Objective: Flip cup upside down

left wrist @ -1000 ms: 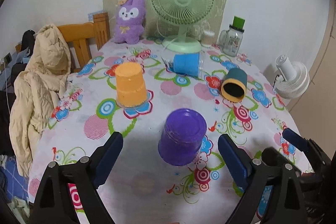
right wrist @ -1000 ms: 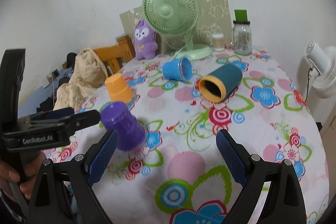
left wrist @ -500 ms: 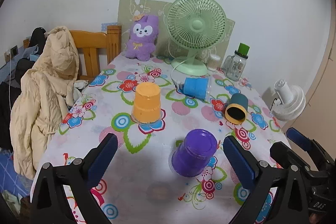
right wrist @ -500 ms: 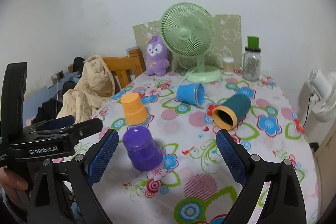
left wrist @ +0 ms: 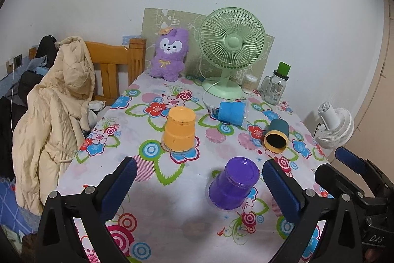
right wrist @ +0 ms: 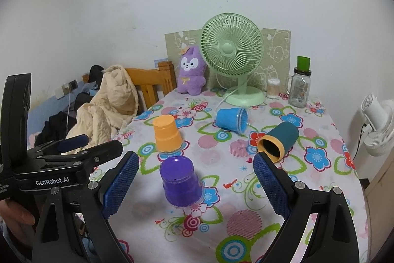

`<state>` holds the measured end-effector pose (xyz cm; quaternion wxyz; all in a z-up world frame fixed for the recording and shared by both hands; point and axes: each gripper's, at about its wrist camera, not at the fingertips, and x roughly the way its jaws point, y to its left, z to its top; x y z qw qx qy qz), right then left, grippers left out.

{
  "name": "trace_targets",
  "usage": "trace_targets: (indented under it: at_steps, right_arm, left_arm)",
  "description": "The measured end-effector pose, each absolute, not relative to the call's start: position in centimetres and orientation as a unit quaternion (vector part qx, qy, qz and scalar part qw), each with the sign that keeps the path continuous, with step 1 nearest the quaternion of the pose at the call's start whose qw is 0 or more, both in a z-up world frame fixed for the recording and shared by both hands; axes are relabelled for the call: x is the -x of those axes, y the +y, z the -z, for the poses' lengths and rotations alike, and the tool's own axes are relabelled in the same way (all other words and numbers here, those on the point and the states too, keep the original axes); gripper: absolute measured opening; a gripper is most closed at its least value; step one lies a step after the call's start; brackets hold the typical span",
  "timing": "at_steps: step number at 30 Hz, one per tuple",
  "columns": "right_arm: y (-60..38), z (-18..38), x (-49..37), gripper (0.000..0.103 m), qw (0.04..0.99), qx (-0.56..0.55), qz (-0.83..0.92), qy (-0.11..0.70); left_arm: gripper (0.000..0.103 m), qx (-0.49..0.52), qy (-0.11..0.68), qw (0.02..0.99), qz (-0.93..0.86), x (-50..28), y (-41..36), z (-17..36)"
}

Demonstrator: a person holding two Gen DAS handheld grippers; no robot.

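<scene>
A purple cup (left wrist: 232, 183) (right wrist: 180, 181) stands upside down on the flowered tablecloth near the front. An orange cup (left wrist: 179, 130) (right wrist: 167, 133) stands upside down behind it. A blue cup (left wrist: 231, 112) (right wrist: 231, 119) and a dark teal cup with a yellow rim (left wrist: 276, 136) (right wrist: 279, 141) lie on their sides. My left gripper (left wrist: 199, 186) is open and empty, above and in front of the purple cup. My right gripper (right wrist: 195, 183) is open and empty, also short of it.
A green desk fan (left wrist: 230, 51), a purple plush toy (left wrist: 168, 53), a glass jar with a green lid (left wrist: 277, 88) and a small cotton-swab tub (left wrist: 250, 83) stand at the table's back. A wooden chair with a beige jacket (left wrist: 56, 115) is left. A white fan (left wrist: 333, 125) is right.
Both grippers have pulled back and risen away from the purple cup, which stays upside down on the table. The other cups have not moved.
</scene>
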<state>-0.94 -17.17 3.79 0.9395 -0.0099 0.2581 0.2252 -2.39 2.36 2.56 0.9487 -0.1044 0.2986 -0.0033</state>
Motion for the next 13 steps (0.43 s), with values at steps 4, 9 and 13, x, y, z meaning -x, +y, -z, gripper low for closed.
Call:
trace_targets:
  at_steps: [4,9,13]
  right_arm:
    - [-17.15,-3.78,1.07,0.096,0.939,0.009,-0.226,0.26]
    - [-17.14,-3.75,1.12,0.096,0.938,0.009,-0.227,0.261]
    - [-17.15,-3.6,1.28,0.096,0.938,0.008,-0.228,0.261]
  left_arm:
    - [0.103,0.104,0.297,0.949,0.003,2.61,2.53,-2.6]
    - [0.103,0.104,0.296,0.949,0.002,2.73,2.57,-2.58]
    - [0.103,0.102,0.296,0.95,0.002,2.77,2.62,-2.58]
